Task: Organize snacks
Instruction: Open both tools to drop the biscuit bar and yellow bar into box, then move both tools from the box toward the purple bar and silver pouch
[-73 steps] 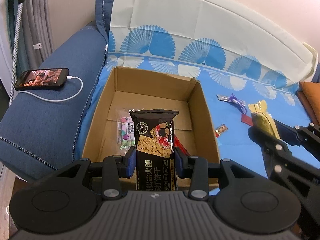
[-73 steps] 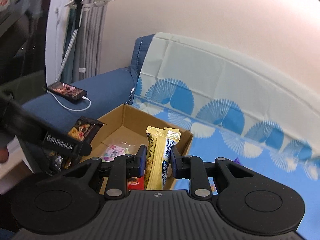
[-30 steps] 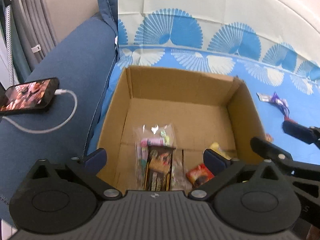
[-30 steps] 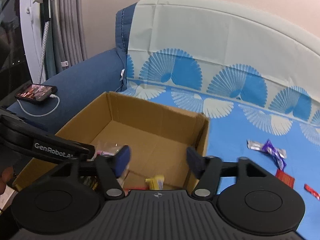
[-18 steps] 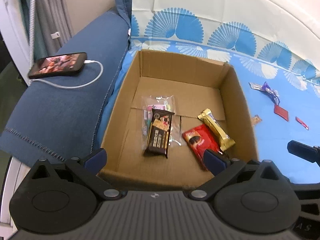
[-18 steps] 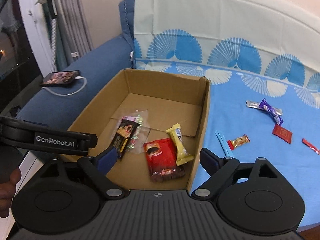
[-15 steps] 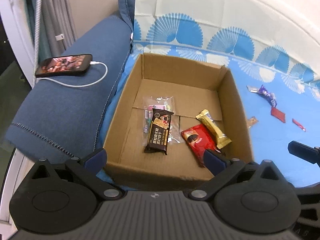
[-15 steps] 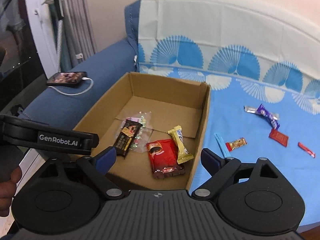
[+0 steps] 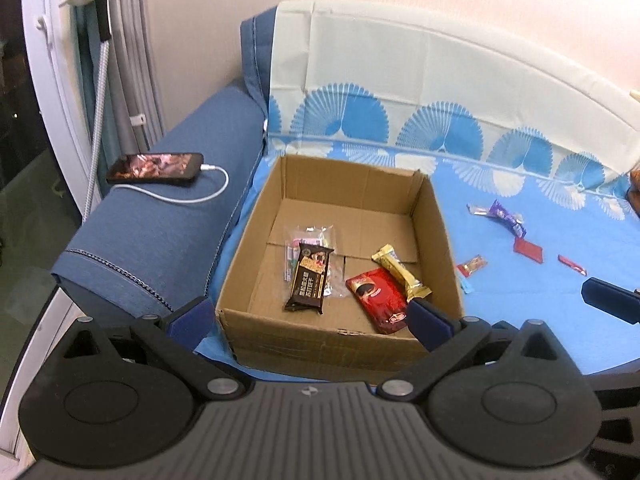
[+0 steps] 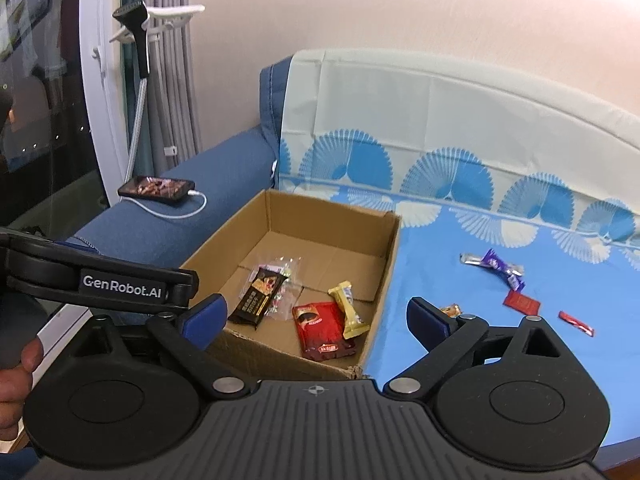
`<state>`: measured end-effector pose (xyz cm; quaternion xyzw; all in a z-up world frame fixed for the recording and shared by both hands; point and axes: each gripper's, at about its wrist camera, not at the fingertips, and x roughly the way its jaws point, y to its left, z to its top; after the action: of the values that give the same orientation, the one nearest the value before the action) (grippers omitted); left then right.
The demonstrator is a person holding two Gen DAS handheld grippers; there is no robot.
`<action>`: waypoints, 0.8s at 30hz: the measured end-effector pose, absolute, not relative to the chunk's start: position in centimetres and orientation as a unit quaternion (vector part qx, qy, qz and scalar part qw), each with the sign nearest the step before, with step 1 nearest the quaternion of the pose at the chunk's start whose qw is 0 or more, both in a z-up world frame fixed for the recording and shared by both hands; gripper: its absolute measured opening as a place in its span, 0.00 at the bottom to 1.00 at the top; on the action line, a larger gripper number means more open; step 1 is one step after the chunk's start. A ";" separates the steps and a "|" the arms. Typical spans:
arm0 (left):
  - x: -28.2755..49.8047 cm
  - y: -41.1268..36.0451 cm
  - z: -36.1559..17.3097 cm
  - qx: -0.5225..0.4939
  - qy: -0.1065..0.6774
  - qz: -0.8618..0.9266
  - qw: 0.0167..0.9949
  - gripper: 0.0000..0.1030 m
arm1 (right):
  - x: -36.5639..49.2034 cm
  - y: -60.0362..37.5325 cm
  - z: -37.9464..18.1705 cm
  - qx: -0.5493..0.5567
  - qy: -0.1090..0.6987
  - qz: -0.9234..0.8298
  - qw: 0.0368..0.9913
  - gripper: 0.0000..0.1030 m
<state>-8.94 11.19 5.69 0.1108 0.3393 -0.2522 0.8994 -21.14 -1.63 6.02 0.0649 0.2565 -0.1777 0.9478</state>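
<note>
On the blue sofa cover (image 9: 520, 320) by a pink wall, I see the cardboard box (image 9: 434, 240) beyond my left gripper (image 9: 308, 316) and right gripper (image 10: 316, 316), both spread wide, holding nothing.

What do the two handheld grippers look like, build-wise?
Both match: the left gripper and right gripper have a black ribbed body, two round pivot discs, black linkage arms with silver rivets, and blue finger pads. The left one's side reads "GenRobot.AI" in white. No cables visible.

A phone (image 9: 155, 168) with a white cable (image 9: 188, 197) lies on the sofa armrest (image 9: 152, 236).
</note>
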 end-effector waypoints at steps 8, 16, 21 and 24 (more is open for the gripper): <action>-10.9 11.6 6.9 0.106 0.319 -0.267 0.903 1.00 | -23.4 -0.6 7.0 0.050 0.233 -0.191 0.952 0.96; -11.5 10.6 7.0 0.123 0.311 -0.273 0.902 1.00 | -24.3 -1.4 6.7 0.061 0.228 -0.205 0.950 0.97; -10.6 9.5 6.5 0.137 0.323 -0.264 0.898 1.00 | -23.9 -2.7 6.0 0.077 0.234 -0.203 0.948 0.97; -9.9 8.3 6.2 0.146 0.332 -0.259 0.895 1.00 | -23.5 -4.0 5.4 0.090 0.238 -0.208 0.944 0.97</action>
<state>-9.87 8.26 6.18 0.1460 0.3322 -0.2586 0.8952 -23.46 -4.03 5.39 0.0899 0.2379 -0.2080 0.9445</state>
